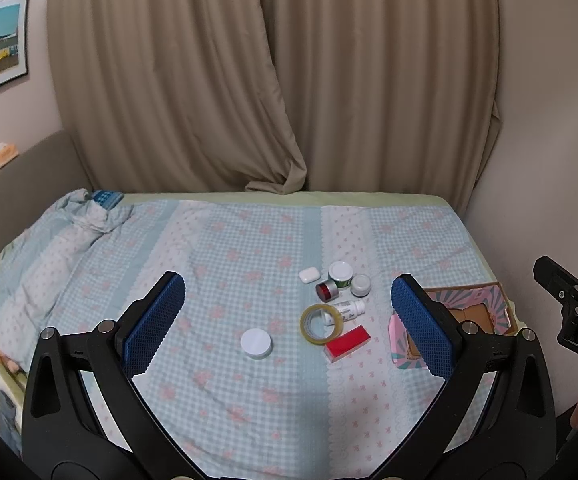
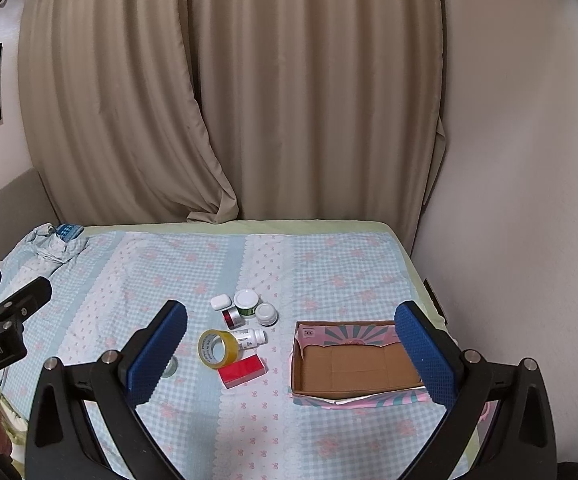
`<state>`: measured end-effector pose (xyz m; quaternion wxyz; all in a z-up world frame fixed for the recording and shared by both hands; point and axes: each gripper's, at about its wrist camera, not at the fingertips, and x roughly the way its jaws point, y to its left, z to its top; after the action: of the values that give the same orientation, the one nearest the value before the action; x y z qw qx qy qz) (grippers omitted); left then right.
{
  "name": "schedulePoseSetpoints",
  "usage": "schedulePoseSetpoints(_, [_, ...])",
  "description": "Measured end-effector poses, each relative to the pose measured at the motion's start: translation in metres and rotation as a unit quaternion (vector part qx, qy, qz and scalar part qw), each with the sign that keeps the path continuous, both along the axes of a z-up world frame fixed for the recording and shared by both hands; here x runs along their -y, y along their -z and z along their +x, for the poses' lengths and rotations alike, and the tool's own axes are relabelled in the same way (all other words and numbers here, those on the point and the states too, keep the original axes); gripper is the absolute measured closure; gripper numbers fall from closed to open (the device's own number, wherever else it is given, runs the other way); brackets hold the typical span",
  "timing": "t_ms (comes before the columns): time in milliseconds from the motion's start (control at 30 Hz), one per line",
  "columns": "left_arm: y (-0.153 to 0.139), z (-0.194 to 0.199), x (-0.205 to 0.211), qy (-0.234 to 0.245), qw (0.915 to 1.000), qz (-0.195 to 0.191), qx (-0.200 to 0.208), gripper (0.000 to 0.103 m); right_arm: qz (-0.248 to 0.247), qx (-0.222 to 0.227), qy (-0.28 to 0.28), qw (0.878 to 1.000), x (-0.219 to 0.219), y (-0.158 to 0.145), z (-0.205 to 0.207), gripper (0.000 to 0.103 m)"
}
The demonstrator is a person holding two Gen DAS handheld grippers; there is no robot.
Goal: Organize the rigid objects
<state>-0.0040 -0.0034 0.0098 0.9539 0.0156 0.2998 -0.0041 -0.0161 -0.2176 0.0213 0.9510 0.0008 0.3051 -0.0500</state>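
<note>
Small rigid objects lie on the bed: a tape roll (image 1: pixel 322 323) (image 2: pixel 218 349), a red box (image 1: pixel 347 343) (image 2: pixel 243 371), a white bottle on its side (image 1: pixel 349 310) (image 2: pixel 251 337), a red-lidded tin (image 1: pixel 327 290) (image 2: pixel 232 317), a green jar with white lid (image 1: pixel 340 274) (image 2: pixel 247 302), a small white jar (image 1: pixel 360 285) (image 2: pixel 266 314), a white earbud case (image 1: pixel 309 275) (image 2: pixel 221 302) and a white round lid (image 1: pixel 255 343). An empty pink cardboard box (image 2: pixel 355 364) (image 1: pixel 471 314) sits to their right. My left gripper (image 1: pixel 289 328) and right gripper (image 2: pixel 291 354) are open and empty, held above the bed.
Beige curtains (image 1: pixel 273 80) hang behind the bed. A bunched blanket (image 1: pixel 85 216) lies at the far left. A wall (image 2: pixel 529 200) runs along the bed's right side. The checked bedspread (image 2: pixel 329 264) covers the bed.
</note>
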Motion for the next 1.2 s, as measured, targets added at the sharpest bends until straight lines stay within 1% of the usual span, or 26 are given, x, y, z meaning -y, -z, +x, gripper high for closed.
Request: schedulePoseSetpoints(1200, [0.0014,-0.0009,-0.0047,0.001,1.0,-0.006,0.001,0.001,0.0,0.012,-0.002,1.0,0.0022,0.0032,-0.0059,0.0])
